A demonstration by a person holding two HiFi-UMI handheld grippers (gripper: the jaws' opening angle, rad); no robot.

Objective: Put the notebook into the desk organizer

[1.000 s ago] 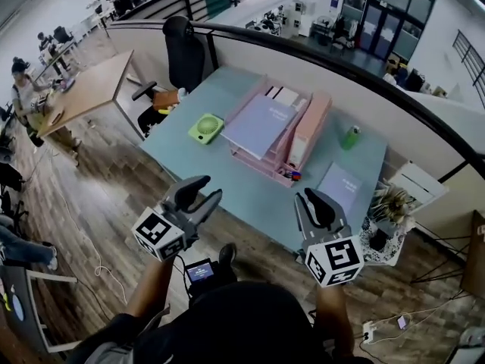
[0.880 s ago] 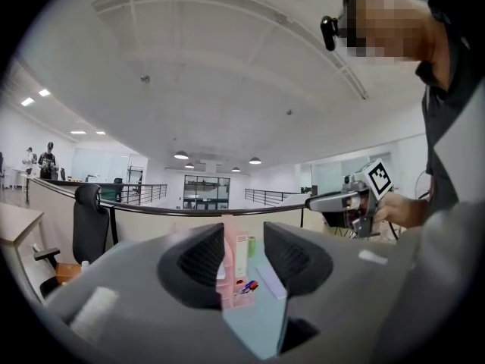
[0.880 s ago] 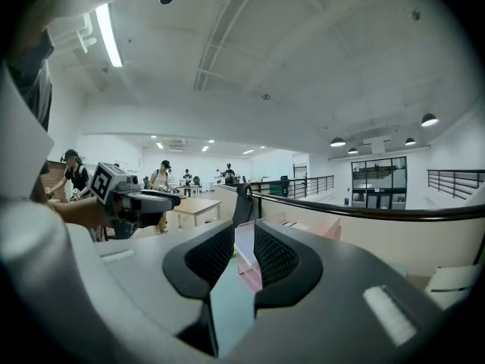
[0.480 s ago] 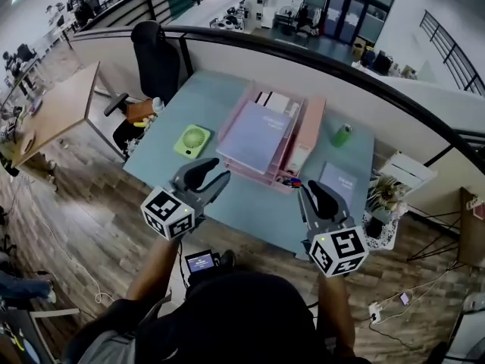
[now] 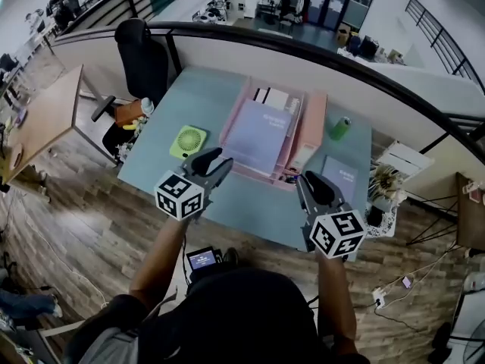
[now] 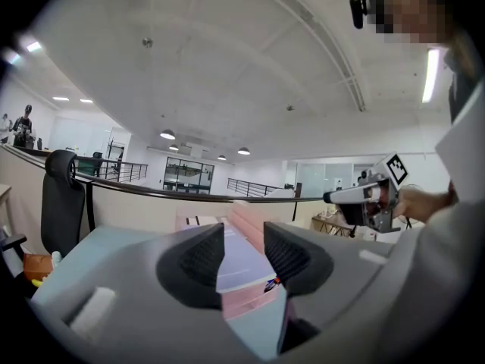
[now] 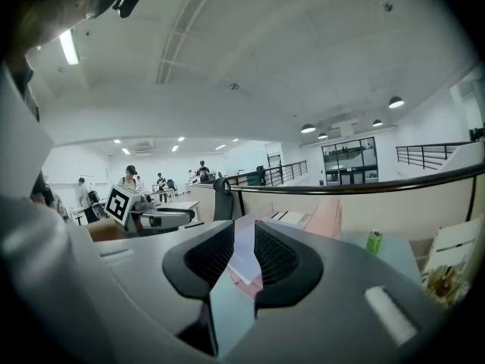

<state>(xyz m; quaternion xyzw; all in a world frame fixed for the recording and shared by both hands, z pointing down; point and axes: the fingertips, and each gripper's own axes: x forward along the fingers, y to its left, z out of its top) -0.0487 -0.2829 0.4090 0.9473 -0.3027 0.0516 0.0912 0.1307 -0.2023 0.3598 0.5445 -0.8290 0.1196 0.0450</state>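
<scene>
Above the desk (image 5: 250, 207) edge, left claw (image 5: 220, 159) half-open, right claw (image 5: 307, 180) barely parted, both level, empty.

You have bare tabletop (image 5: 250, 207) at lower centre, in front of the pink organizer (image 5: 311, 131); the green fan (image 5: 188, 140) blocks it frame-left, the green can (image 5: 339, 128) frame-right.

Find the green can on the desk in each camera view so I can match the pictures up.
Head view: the green can stands upper right on the desk, just right of the pink desk organizer.
Left gripper view: not in it.
Right gripper view: the green can is right of centre, to the right of the jaws.
Shared landmark: the pink desk organizer, which lies beyond the jaws in both gripper views.
</scene>
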